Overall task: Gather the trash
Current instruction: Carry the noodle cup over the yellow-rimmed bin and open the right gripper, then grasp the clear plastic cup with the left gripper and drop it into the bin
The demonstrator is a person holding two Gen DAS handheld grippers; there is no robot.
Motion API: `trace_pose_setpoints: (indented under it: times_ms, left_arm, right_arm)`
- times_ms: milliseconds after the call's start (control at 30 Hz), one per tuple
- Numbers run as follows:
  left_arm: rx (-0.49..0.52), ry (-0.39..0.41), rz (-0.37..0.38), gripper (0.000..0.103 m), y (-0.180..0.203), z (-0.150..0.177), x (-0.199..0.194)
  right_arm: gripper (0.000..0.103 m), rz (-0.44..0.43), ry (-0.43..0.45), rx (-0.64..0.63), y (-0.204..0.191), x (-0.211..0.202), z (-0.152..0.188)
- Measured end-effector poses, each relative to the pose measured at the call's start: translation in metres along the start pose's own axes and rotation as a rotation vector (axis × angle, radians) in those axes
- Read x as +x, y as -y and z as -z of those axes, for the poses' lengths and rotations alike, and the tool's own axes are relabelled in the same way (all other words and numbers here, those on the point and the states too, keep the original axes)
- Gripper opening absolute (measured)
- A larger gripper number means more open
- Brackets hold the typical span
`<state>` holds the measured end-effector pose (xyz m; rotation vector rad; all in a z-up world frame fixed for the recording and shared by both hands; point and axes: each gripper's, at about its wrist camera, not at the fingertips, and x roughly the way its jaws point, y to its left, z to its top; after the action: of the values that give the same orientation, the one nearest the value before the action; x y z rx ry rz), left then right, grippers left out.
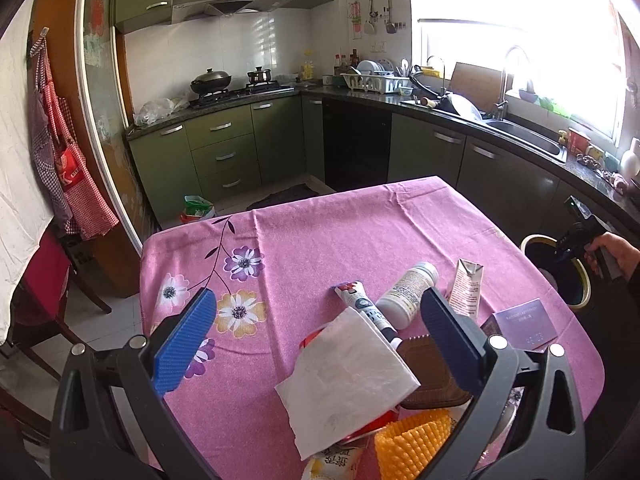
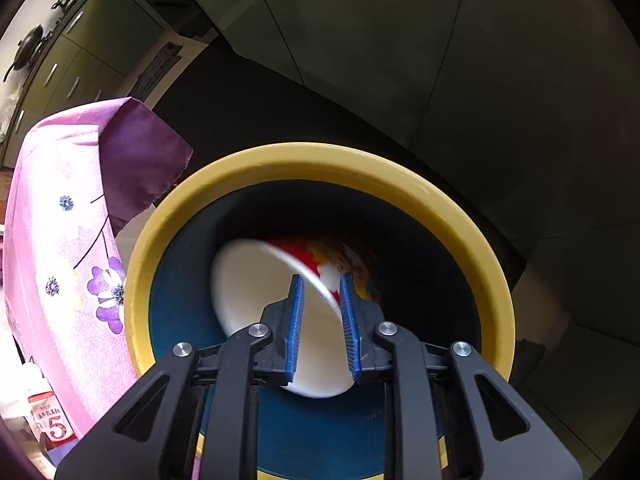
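My left gripper (image 1: 318,302) is open above the pink tablecloth (image 1: 320,232). Between and below its fingers lie a white tissue (image 1: 344,380), a tube (image 1: 362,306), a white bottle (image 1: 408,294), a small carton (image 1: 466,286), a purple card box (image 1: 528,322), a brown case (image 1: 430,372) and an orange spiky item (image 1: 416,446). My right gripper (image 2: 320,286) hangs over the yellow-rimmed bin (image 2: 320,160), which also shows in the left wrist view (image 1: 582,276). A blurred red-and-white paper bowl (image 2: 260,300) lies between its slightly parted fingers, inside the bin mouth; grip unclear.
Green kitchen cabinets (image 1: 224,148), a stove with pans (image 1: 212,80) and a sink counter (image 1: 520,132) lie beyond the table. A chair (image 1: 44,280) stands left. The tablecloth corner (image 2: 140,156) hangs beside the bin. A packet (image 2: 50,420) lies under the table.
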<state>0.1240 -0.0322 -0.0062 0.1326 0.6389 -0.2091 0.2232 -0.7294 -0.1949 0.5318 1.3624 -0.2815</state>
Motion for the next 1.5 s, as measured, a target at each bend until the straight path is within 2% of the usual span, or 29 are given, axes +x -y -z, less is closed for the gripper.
trace_pose_setpoints:
  times_ms: [233, 400, 700, 800, 933, 1100, 1267, 1367, 1433, 1500]
  left_arm:
    - [0.072, -0.007, 0.054, 0.097, 0.023, 0.006, -0.016]
    - [0.175, -0.026, 0.125, 0.097, 0.044, 0.015, -0.035]
    - [0.403, -0.168, 0.445, 0.097, 0.09, 0.058, -0.062]
    - [0.486, -0.224, 0.524, 0.097, 0.107, 0.078, -0.069]
    - [0.596, -0.269, 0.513, 0.097, 0.126, 0.1, -0.072]
    - [0.633, -0.337, 0.592, 0.097, 0.14, 0.112, -0.066]
    - [0.63, -0.43, 0.595, 0.096, 0.147, 0.123, -0.047]
    - [0.608, -0.476, 0.593, 0.086, 0.147, 0.127, -0.035]
    - [0.592, -0.504, 0.589, 0.072, 0.147, 0.129, -0.028]
    - [0.582, -0.522, 0.584, 0.072, 0.146, 0.131, -0.022]
  right_arm:
    - [0.02, -0.03, 0.047, -0.055, -0.023, -0.034, 0.011]
    - [0.022, -0.109, 0.083, -0.123, -0.048, -0.054, 0.035]
    - [0.034, -0.158, 0.146, -0.28, -0.081, -0.098, 0.102]
    - [0.035, -0.168, 0.151, -0.31, -0.085, -0.104, 0.118]
    - [0.035, -0.186, 0.149, -0.334, -0.088, -0.108, 0.133]
    - [0.035, -0.201, 0.145, -0.35, -0.092, -0.106, 0.138]
    - [0.036, -0.218, 0.15, -0.359, -0.094, -0.105, 0.141]
    - [0.037, -0.227, 0.151, -0.367, -0.094, -0.106, 0.143]
    - [0.037, -0.232, 0.149, -0.373, -0.094, -0.105, 0.144]
    - [0.037, -0.234, 0.148, -0.378, -0.095, -0.105, 0.145]
